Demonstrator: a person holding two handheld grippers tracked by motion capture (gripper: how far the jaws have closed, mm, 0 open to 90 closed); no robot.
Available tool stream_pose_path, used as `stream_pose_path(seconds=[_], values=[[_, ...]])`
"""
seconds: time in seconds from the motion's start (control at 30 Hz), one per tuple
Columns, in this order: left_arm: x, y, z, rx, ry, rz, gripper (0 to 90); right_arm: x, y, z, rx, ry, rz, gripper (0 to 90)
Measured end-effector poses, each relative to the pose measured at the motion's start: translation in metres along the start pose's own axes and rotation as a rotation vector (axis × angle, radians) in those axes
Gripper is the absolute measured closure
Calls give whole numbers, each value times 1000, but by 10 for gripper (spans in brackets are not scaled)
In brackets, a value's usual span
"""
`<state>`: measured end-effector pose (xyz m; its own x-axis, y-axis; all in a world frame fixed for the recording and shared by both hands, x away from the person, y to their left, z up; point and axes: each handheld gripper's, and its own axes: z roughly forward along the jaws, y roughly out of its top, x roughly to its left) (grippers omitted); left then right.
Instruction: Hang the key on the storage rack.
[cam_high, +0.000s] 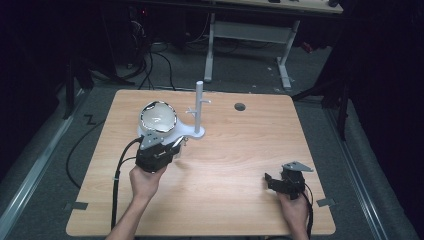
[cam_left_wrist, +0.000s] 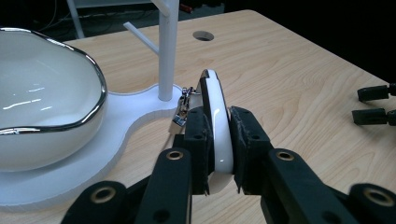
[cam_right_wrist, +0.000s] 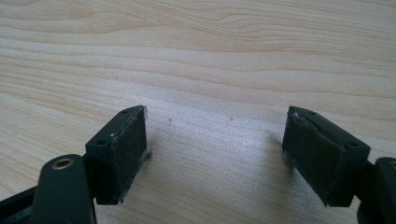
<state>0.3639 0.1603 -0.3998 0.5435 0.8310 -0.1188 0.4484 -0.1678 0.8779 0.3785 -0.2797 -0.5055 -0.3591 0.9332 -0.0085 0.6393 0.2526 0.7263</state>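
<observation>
My left gripper (cam_left_wrist: 218, 156) is shut on a white, glossy curved band (cam_left_wrist: 215, 109) with a small silver clasp (cam_left_wrist: 182, 112) at its far side. The band stands on edge between the pads, just above the table. Right in front of it is a white stand base (cam_left_wrist: 128, 123) with an upright post (cam_left_wrist: 168, 51) and side pegs. A white bowl with a silver rim (cam_left_wrist: 42, 107) sits on that base. In the high view the left gripper (cam_high: 172, 146) is at the base's near edge, below the bowl (cam_high: 158, 118). My right gripper (cam_right_wrist: 217, 154) rests open over bare wood, at the front right (cam_high: 271, 181).
The wooden table (cam_high: 235, 150) has a round cable hole (cam_high: 240, 106) at the back. A cable trails from the left gripper off the front-left edge. Behind the table stand desk legs and loose cables on a dark floor.
</observation>
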Motion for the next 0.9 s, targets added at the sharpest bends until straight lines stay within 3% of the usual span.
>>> stream_pose_path(seconds=[0.4,0.9], values=[[9,25,-4,-42,-9,-19,778,0,0,0,1,1,-1,219],[28,61,6,-62,-7,-52,779,0,0,0,0,0,-3,218]])
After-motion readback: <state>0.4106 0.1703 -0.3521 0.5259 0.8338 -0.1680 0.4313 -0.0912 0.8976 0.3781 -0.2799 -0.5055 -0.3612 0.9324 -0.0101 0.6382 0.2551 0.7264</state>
